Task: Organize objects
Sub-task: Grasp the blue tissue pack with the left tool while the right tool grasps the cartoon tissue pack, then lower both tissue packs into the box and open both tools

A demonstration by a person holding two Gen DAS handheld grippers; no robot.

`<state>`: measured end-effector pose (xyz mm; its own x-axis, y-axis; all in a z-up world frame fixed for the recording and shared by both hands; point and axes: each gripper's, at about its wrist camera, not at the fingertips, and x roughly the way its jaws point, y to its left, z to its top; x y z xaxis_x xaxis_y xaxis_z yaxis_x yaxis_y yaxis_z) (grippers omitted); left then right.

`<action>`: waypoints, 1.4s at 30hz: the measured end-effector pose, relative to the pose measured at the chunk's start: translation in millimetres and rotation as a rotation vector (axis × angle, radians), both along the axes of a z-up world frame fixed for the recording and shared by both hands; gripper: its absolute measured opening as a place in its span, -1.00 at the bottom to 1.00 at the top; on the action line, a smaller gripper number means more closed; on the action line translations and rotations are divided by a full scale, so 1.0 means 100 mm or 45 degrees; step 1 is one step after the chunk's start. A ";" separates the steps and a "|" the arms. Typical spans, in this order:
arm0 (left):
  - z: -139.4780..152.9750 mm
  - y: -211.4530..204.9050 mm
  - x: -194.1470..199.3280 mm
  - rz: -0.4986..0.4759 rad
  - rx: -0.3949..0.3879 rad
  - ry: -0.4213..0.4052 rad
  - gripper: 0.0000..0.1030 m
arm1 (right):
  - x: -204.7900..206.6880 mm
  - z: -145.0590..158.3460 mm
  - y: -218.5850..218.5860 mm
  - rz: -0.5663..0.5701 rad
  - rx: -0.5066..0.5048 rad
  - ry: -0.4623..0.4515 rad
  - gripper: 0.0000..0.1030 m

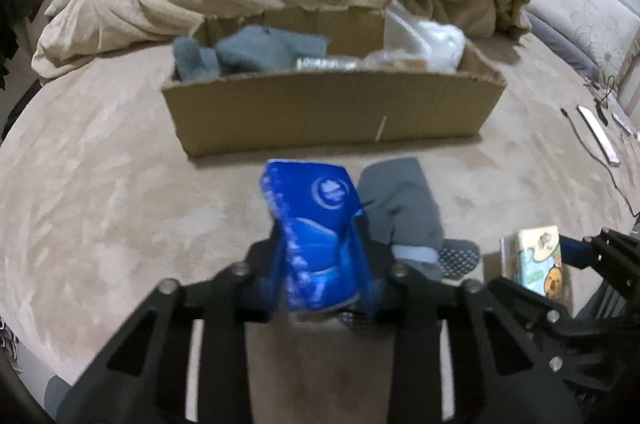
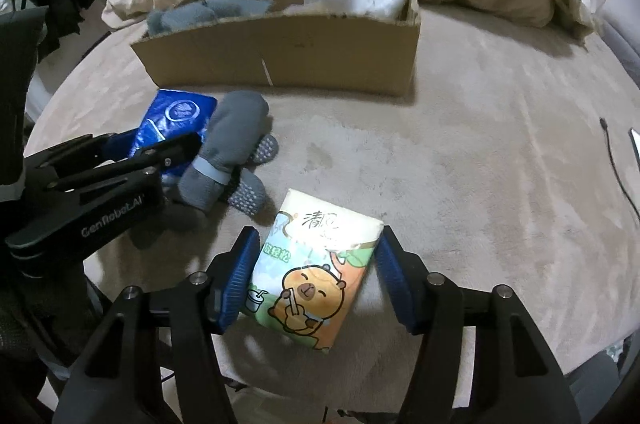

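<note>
Softness marks both tissue packs: light, squashy, film-wrapped and likely slick, so they are best gripped across the narrow middle. The left tongs (image 1: 320, 256) are clenched on the blue pack (image 1: 316, 224), raised just before the cardboard box (image 1: 332, 104). The right tongs (image 2: 312, 288) stand released around the cartoon pack (image 2: 312, 276), lying on the bed nearer than the box. Motion blur hides the blue pack's print, and the box's contents are partly hidden.
</note>
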<state>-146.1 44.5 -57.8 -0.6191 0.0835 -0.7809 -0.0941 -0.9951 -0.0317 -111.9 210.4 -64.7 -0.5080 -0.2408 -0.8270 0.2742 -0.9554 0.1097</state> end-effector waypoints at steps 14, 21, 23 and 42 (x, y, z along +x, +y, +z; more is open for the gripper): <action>0.70 -0.35 0.40 0.037 0.147 0.093 -0.75 | 0.03 0.48 0.00 0.004 -0.091 0.113 0.21; 1.19 -0.46 0.47 0.031 0.216 0.202 -0.75 | -0.03 0.86 -0.05 0.028 -0.125 0.216 0.21; 1.34 -0.47 0.47 0.025 0.222 0.240 -0.75 | -0.08 0.96 -0.07 0.037 -0.129 0.247 0.21; 0.92 -0.62 -0.79 0.019 0.350 0.140 -0.75 | -1.29 0.90 -0.41 0.083 -0.178 0.293 0.21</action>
<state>-224.6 -17.4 34.5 -0.7018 0.2723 -0.6583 -0.0970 -0.9520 -0.2904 -240.8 169.5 25.6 -0.6584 -0.3826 -0.6482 0.3676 -0.9149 0.1666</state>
